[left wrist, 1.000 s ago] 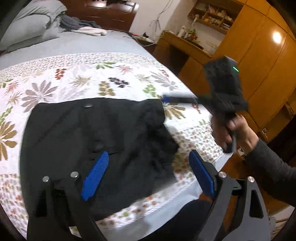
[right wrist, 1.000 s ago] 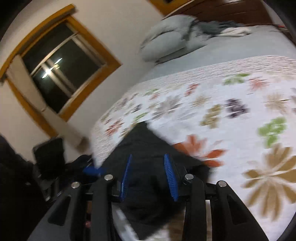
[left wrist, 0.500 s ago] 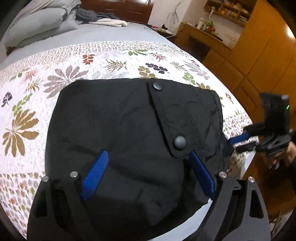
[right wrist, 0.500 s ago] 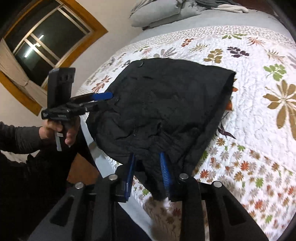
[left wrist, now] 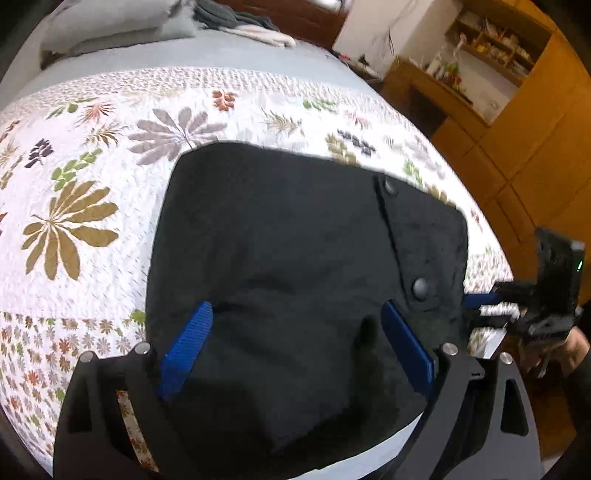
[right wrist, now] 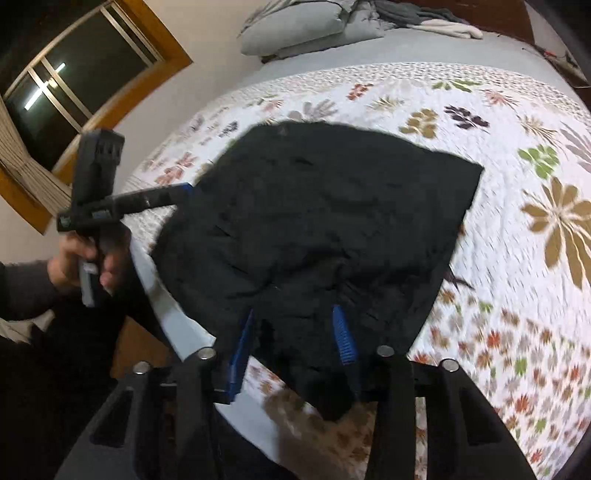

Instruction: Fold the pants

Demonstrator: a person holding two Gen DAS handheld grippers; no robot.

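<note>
Floral quilt (left wrist: 110, 229) on a bed, grey pillows (right wrist: 295, 26) at 12 o'clock, wooden-framed window (right wrist: 74, 88), black pants (left wrist: 295, 266) bunched near the bed's edge, left hand-held gripper (left wrist: 295, 347) wide apart over them, right hand-held gripper (right wrist: 295, 332) just opening, cloth between its pads.

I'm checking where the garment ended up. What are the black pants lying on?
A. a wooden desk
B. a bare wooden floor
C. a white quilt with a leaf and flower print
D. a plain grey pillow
C: the black pants lie spread on the white quilt, its leaf and flower print showing all round them in both wrist views.
</note>
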